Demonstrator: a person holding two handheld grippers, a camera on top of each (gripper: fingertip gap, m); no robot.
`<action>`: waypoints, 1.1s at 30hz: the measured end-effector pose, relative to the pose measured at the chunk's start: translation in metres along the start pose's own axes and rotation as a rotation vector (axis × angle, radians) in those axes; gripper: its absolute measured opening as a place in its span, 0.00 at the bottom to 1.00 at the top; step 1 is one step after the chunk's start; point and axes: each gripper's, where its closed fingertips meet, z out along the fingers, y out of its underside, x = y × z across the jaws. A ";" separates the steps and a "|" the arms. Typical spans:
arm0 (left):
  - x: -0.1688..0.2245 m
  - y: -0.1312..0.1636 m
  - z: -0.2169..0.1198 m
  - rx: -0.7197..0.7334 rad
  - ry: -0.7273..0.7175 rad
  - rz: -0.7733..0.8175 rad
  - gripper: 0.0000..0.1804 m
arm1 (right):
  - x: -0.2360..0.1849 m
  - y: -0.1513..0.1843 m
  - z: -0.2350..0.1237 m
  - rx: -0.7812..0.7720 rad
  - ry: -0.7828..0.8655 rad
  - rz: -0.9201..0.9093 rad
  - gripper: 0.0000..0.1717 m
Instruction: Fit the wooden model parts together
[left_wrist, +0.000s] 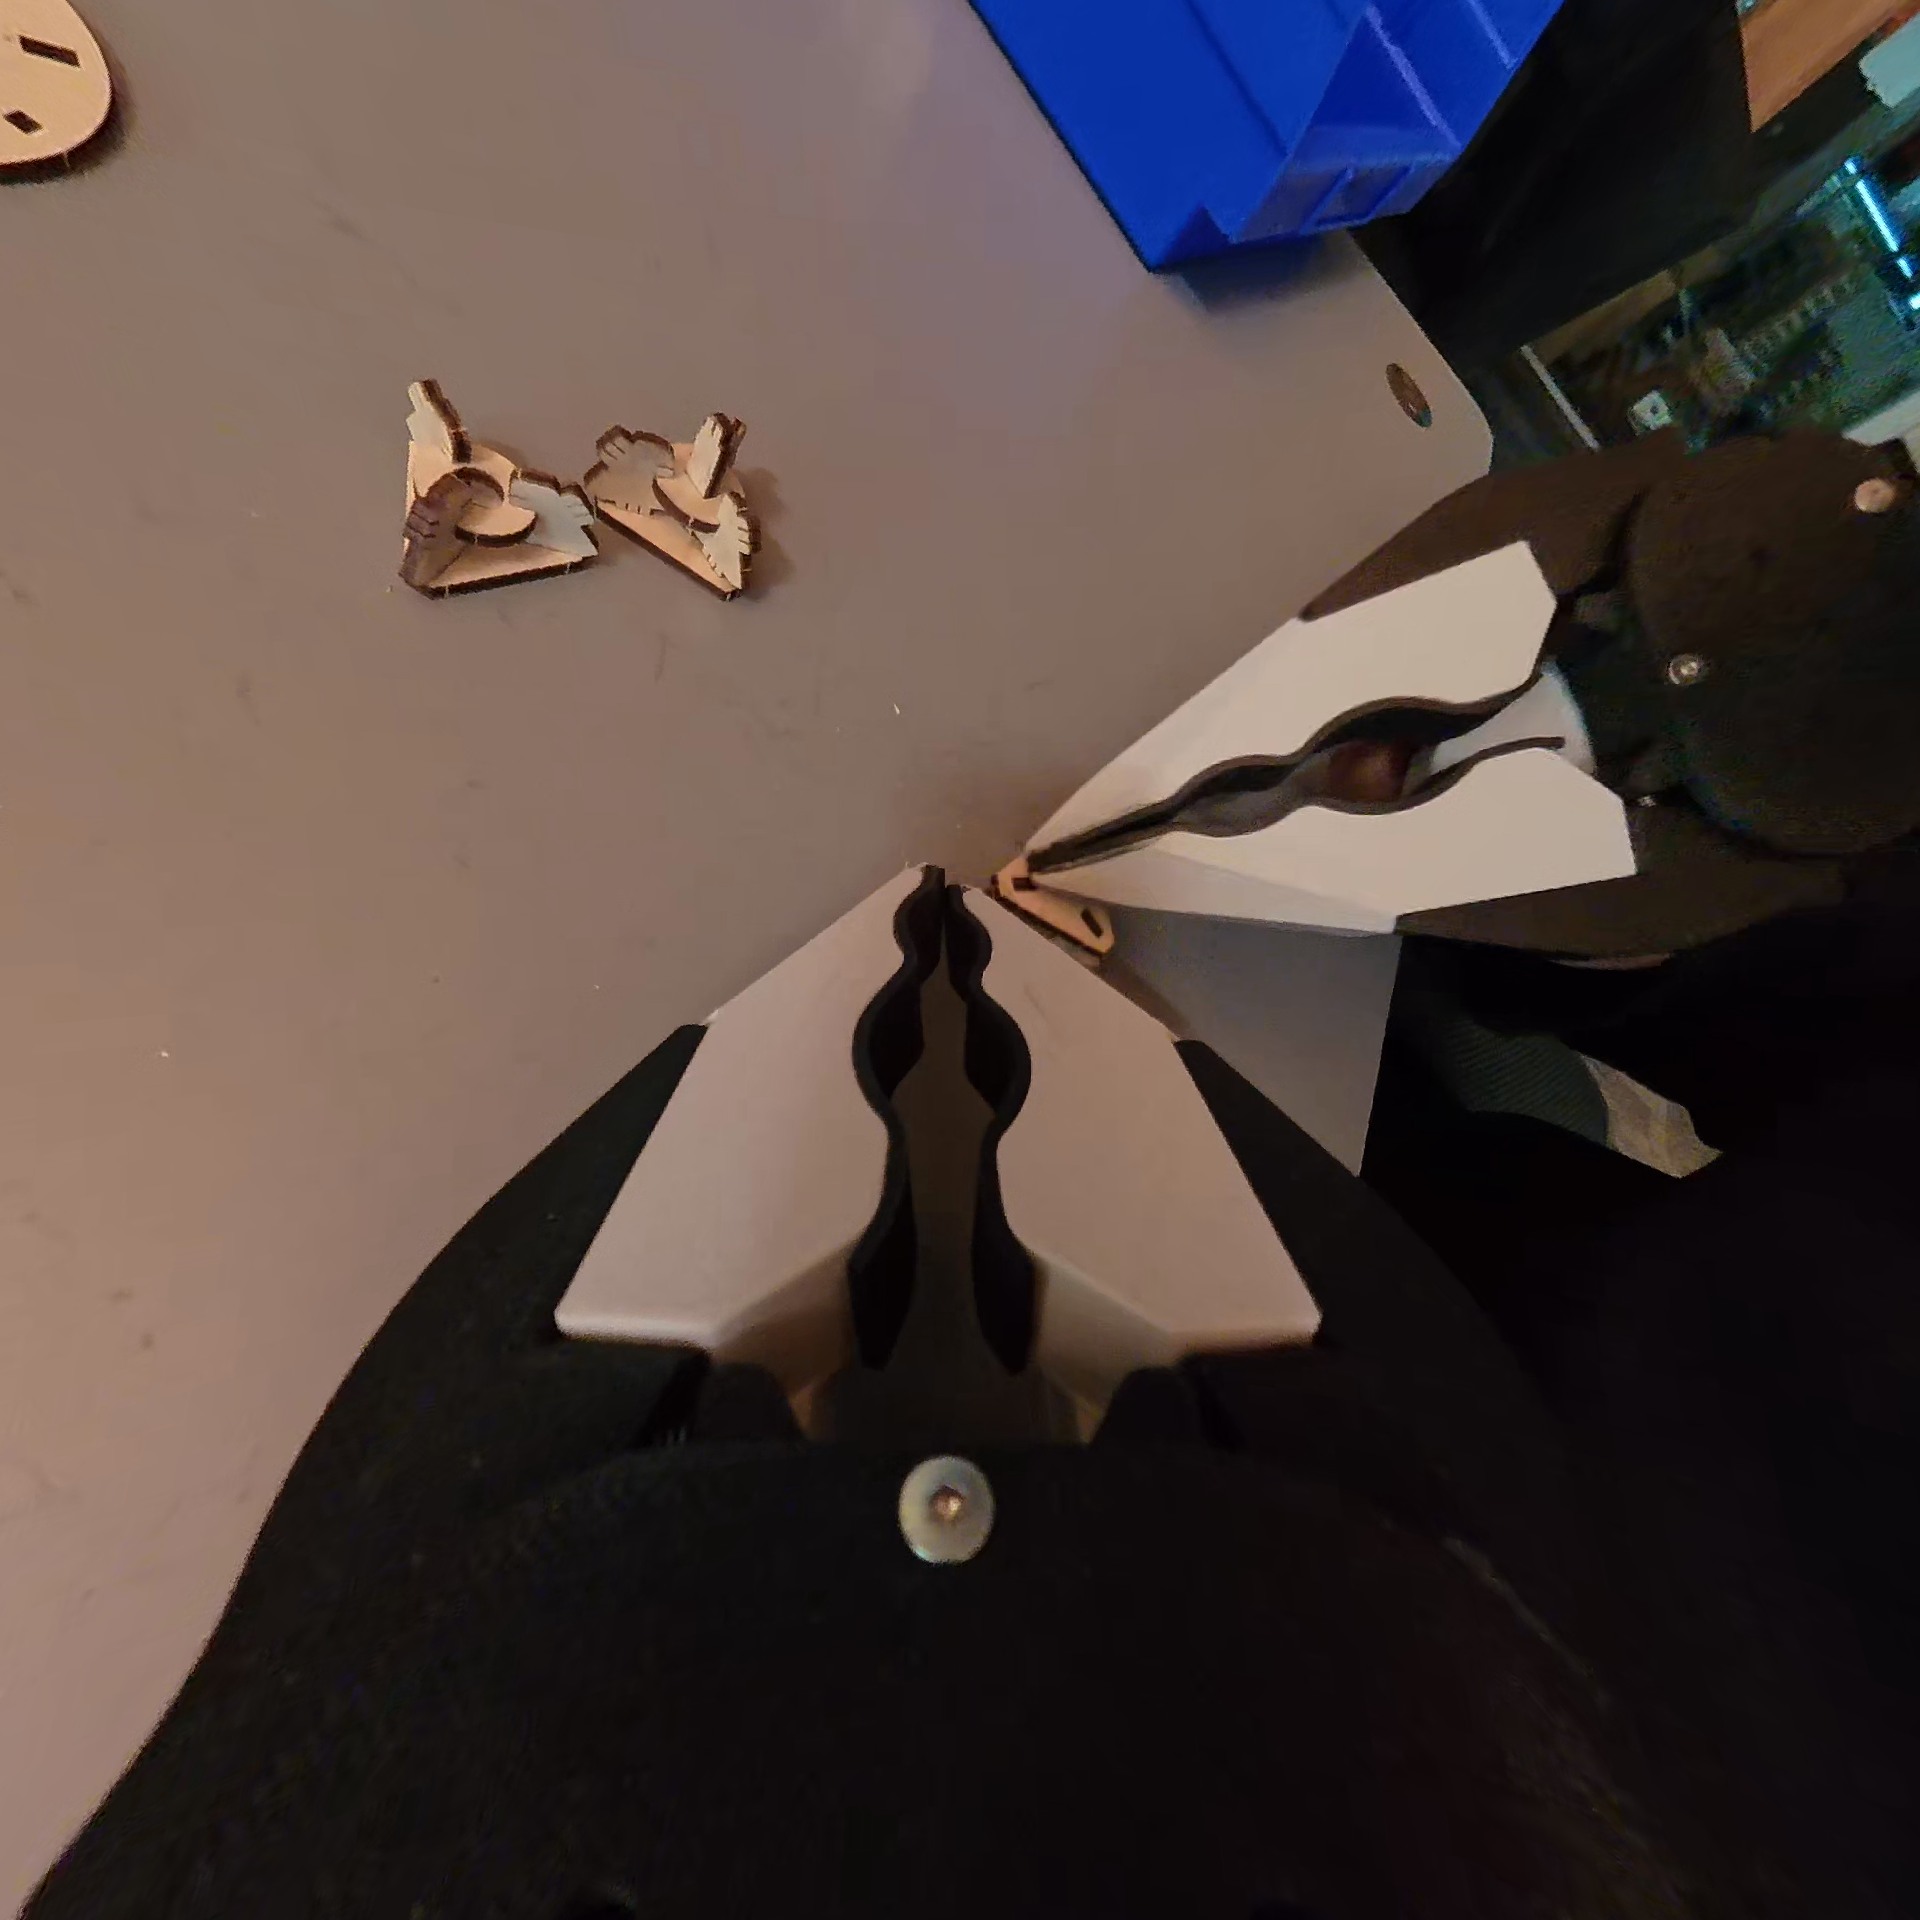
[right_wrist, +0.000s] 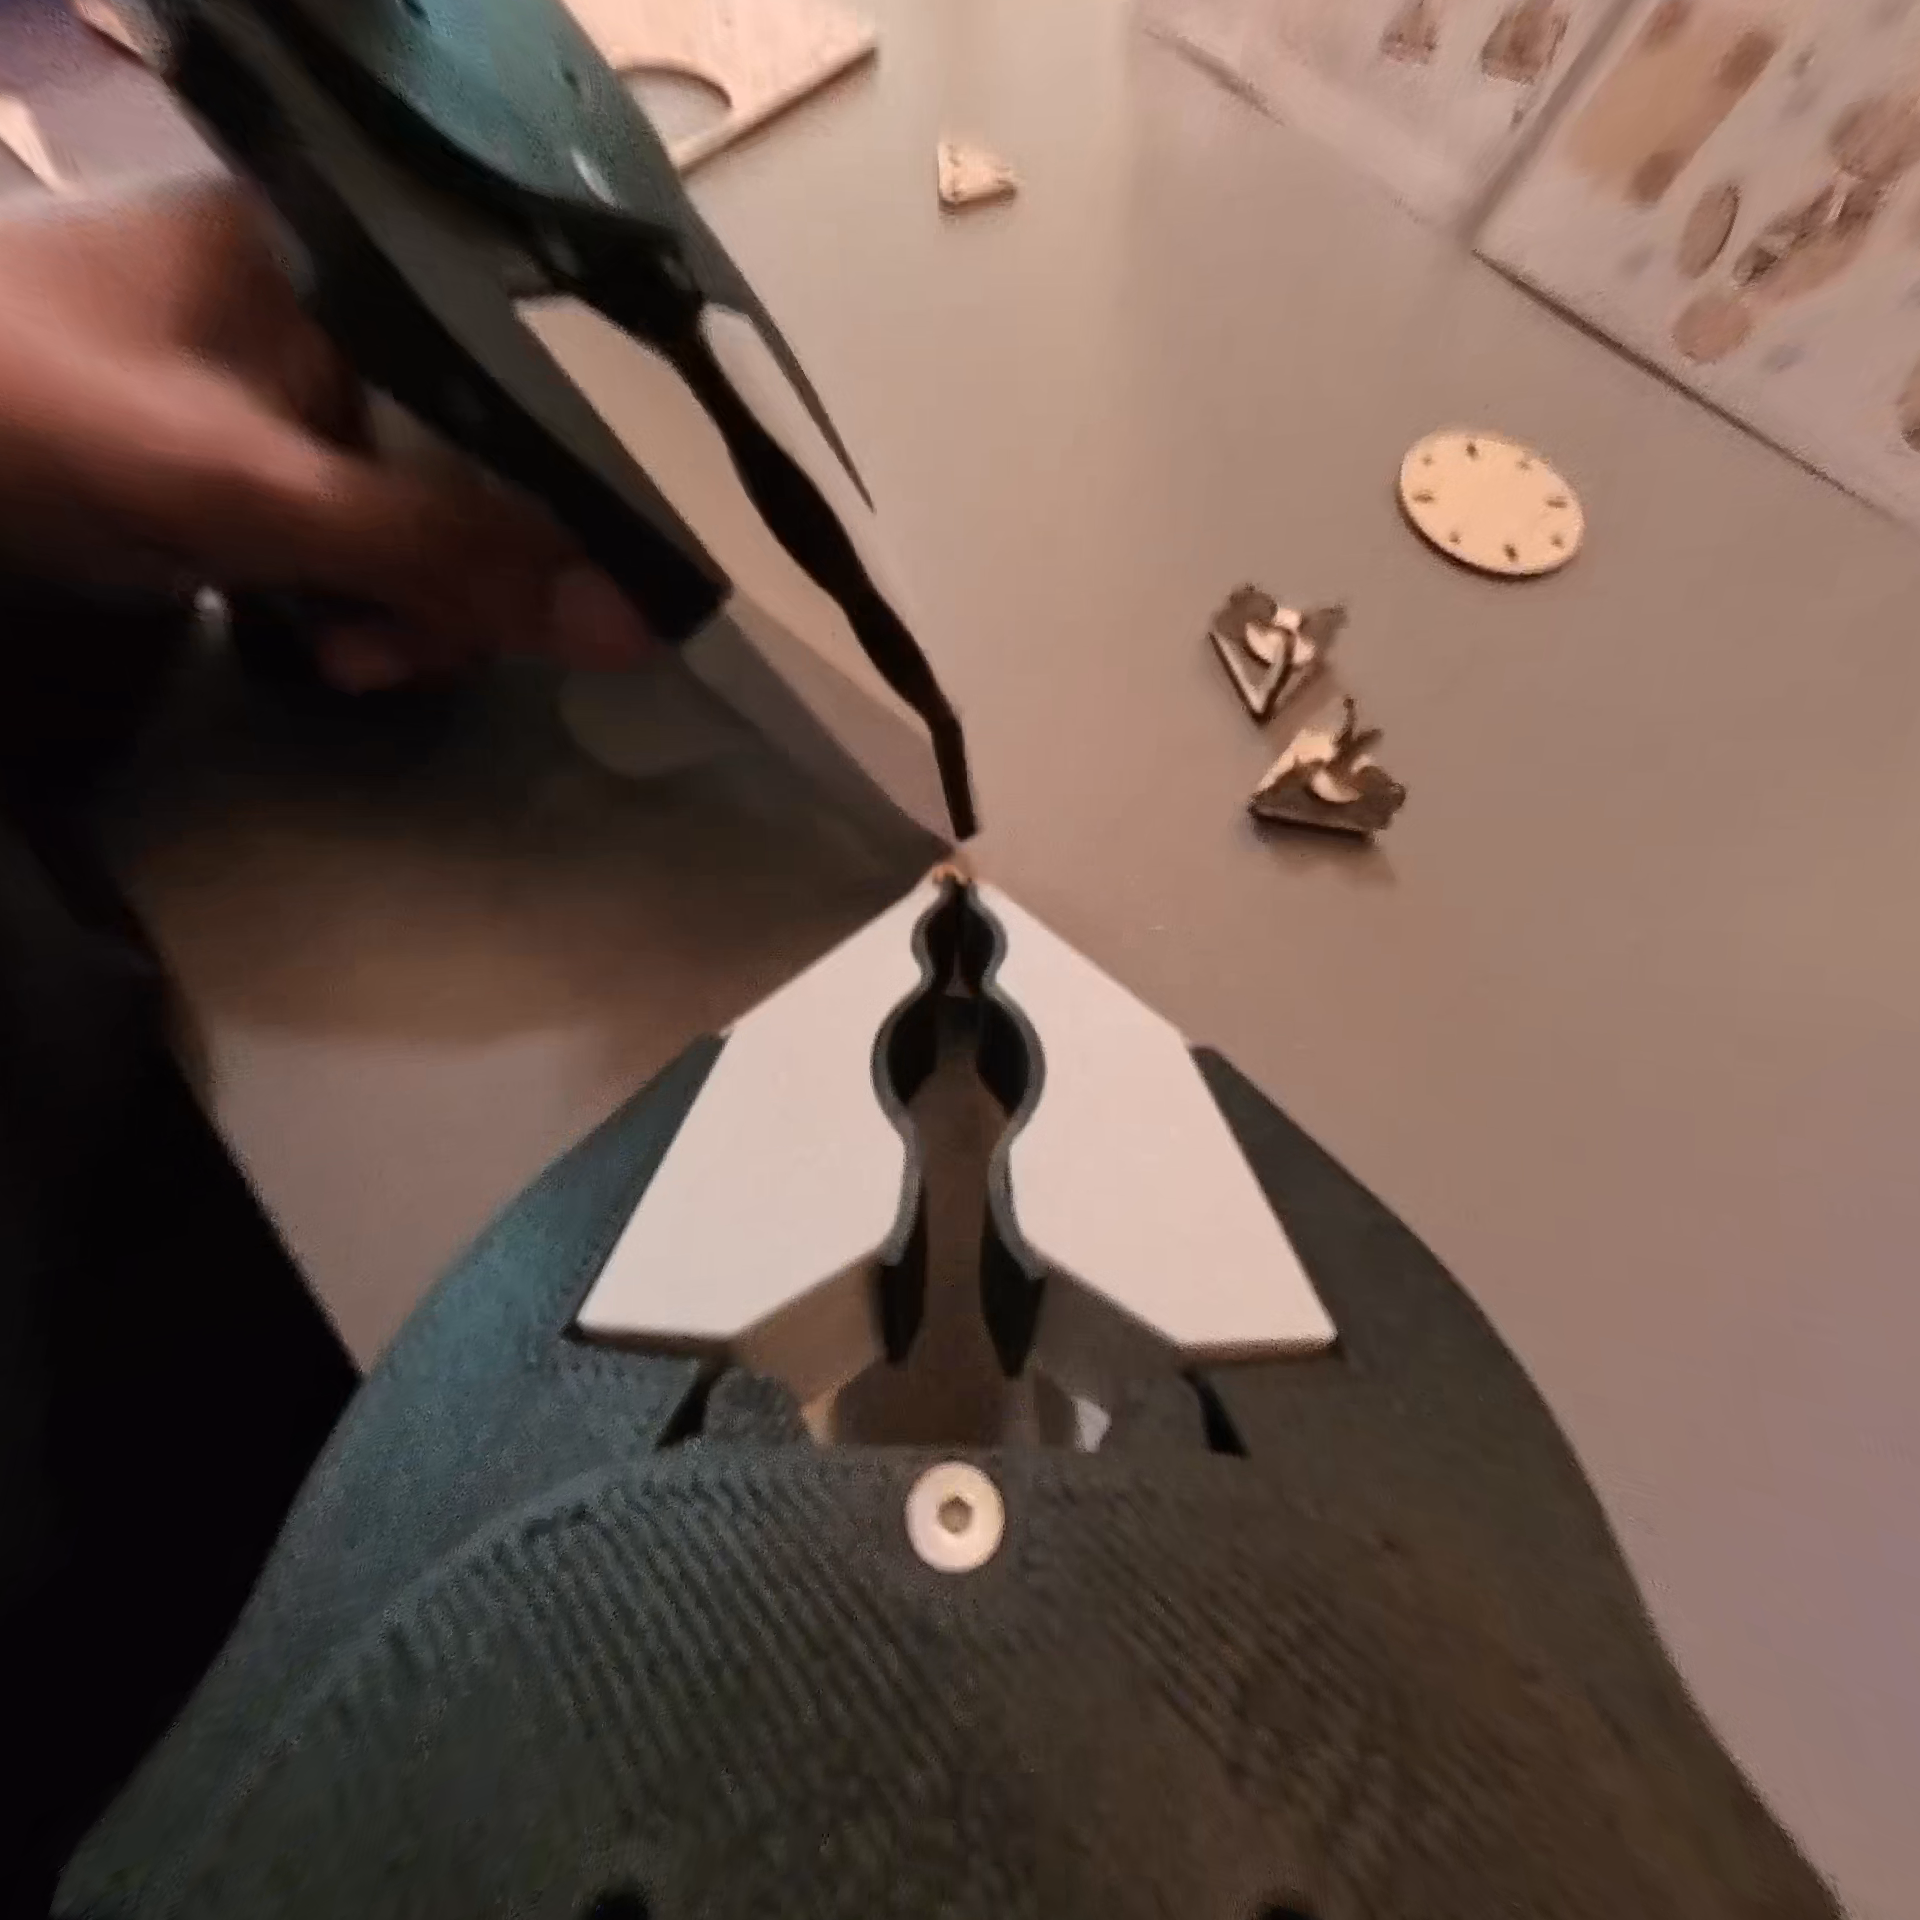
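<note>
Fingers (left_wrist: 748, 1174) of the left gripper (left_wrist: 940, 883): white wedge plates with wavy black rubber pads, tips pressed together with nothing visible between them. Just beside its tip, the right gripper (left_wrist: 1029, 862), of like build, is clenched on a thin, flat, pale plywood piece (left_wrist: 1055, 906) with dark slots and scorched edges; its long axis appears to run from the tip down toward the table's near edge, though mostly hidden. Farther on the smooth grey table (left_wrist: 312, 831) stand two small triangular plywood assemblies (left_wrist: 582, 499); beyond, a slotted plywood disc (right_wrist: 1491, 501) and a blue plastic bin (left_wrist: 1247, 114).
</note>
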 end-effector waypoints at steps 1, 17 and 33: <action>0.000 0.000 0.000 0.004 -0.001 0.001 0.00 | 0.002 0.000 -0.001 -0.004 0.008 -0.007 0.00; 0.001 -0.007 -0.013 0.087 -0.001 0.018 0.00 | 0.024 -0.109 -0.035 0.597 -0.172 0.222 0.00; 0.017 -0.001 -0.014 0.076 0.094 0.006 0.00 | 0.006 -0.005 -0.016 -0.019 0.093 0.020 0.00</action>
